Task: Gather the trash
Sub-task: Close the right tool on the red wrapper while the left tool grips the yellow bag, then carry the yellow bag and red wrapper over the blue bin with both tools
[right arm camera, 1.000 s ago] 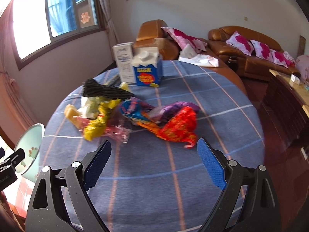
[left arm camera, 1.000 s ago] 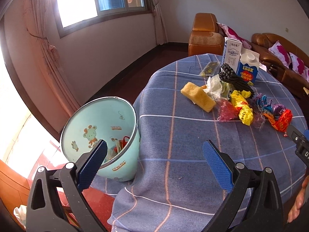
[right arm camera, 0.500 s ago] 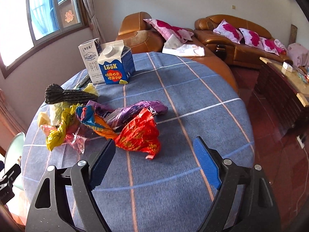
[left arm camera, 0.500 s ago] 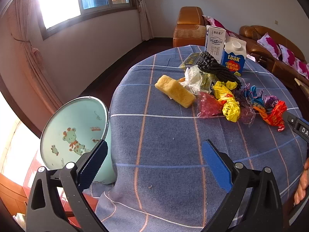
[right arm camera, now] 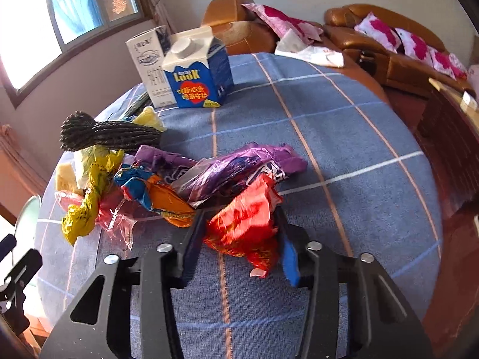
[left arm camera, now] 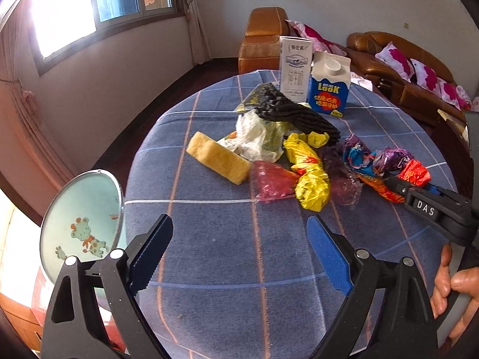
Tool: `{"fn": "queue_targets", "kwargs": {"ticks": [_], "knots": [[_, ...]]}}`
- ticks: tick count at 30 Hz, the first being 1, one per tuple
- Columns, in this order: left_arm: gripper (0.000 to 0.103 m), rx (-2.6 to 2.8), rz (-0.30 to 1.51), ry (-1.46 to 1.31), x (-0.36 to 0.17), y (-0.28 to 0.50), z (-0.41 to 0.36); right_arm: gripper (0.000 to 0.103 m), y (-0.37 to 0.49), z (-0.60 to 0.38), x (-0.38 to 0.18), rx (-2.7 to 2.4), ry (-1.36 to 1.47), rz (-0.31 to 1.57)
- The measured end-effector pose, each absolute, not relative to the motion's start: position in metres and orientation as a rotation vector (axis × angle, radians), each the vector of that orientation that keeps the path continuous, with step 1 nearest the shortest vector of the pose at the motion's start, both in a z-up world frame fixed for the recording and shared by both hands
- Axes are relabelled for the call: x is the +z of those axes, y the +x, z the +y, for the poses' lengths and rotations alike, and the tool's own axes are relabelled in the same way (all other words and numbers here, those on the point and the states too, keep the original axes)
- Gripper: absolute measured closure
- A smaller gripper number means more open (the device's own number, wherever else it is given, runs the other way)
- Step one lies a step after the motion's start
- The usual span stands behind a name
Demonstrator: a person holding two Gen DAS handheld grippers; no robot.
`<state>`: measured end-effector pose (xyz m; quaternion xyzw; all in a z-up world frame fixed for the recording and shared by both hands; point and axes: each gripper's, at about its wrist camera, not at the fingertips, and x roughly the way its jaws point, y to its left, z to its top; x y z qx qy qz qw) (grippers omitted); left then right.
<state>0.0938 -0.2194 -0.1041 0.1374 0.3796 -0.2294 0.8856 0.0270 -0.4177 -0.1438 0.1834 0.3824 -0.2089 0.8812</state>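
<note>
A pile of trash lies on the round table with its blue checked cloth: a yellow sponge, a white plastic bag, black mesh, a pink bag, a yellow wrapper, purple and orange wrappers. My right gripper is closing, and its pads press a crumpled red wrapper at the near edge of the pile. My left gripper hovers over bare cloth short of the pile. Its jaws are closing a little and hold nothing.
A mint-green bin with a cartoon giraffe stands off the table's left edge. Two cartons, white and blue, stand upright behind the pile. Brown sofas with pink cushions line the far wall. A person's hand grips the right handle.
Both grippers moved forward toward the pile. The right jaws came from wide open onto the red wrapper. The bin slid to the left edge of the left wrist view.
</note>
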Motion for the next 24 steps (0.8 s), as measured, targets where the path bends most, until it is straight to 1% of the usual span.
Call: {"fn": "queue_targets", "kwargs": {"ticks": [1, 3, 5, 12, 15, 16, 19, 20, 21, 22, 24], "knots": [[0.014, -0.486, 0.793, 0.283, -0.104, 0.094, -0.222, 0.065, 0.026, -0.417, -0.143, -0.424, 0.387, 0.794], [0.018, -0.498, 0.792, 0.279, -0.104, 0.094, -0.228, 0.071, 0.020, -0.416, -0.138, -0.393, 0.398, 0.775], [0.022, -0.512, 0.798, 0.275, -0.105, 0.095, -0.232, 0.073, 0.014, -0.413, -0.128, -0.381, 0.390, 0.738], [0.025, -0.556, 0.797, 0.273, -0.104, 0.102, -0.259, 0.074, -0.008, -0.417, -0.088, -0.414, 0.376, 0.556], [0.030, -0.562, 0.803, 0.285, -0.109, 0.109, -0.274, 0.074, -0.007, -0.420, -0.087, -0.448, 0.350, 0.542], [0.033, -0.561, 0.811, 0.288, -0.113, 0.112, -0.279, 0.073, -0.006, -0.421, -0.090, -0.450, 0.359, 0.551], [0.046, -0.565, 0.844, 0.293, -0.124, 0.119, -0.288, 0.073, -0.005, -0.425, -0.098, -0.452, 0.386, 0.575], [0.054, -0.570, 0.859, 0.290, -0.127, 0.121, -0.291, 0.073, -0.005, -0.426, -0.100, -0.453, 0.395, 0.582], [0.060, -0.576, 0.873, 0.290, -0.131, 0.122, -0.292, 0.073, -0.005, -0.427, -0.102, -0.453, 0.399, 0.587], [0.070, -0.586, 0.882, 0.291, -0.133, 0.123, -0.294, 0.073, -0.006, -0.427, -0.103, -0.453, 0.399, 0.591], [0.071, -0.595, 0.881, 0.287, -0.134, 0.121, -0.293, 0.073, -0.006, -0.427, -0.104, -0.457, 0.397, 0.602]]}}
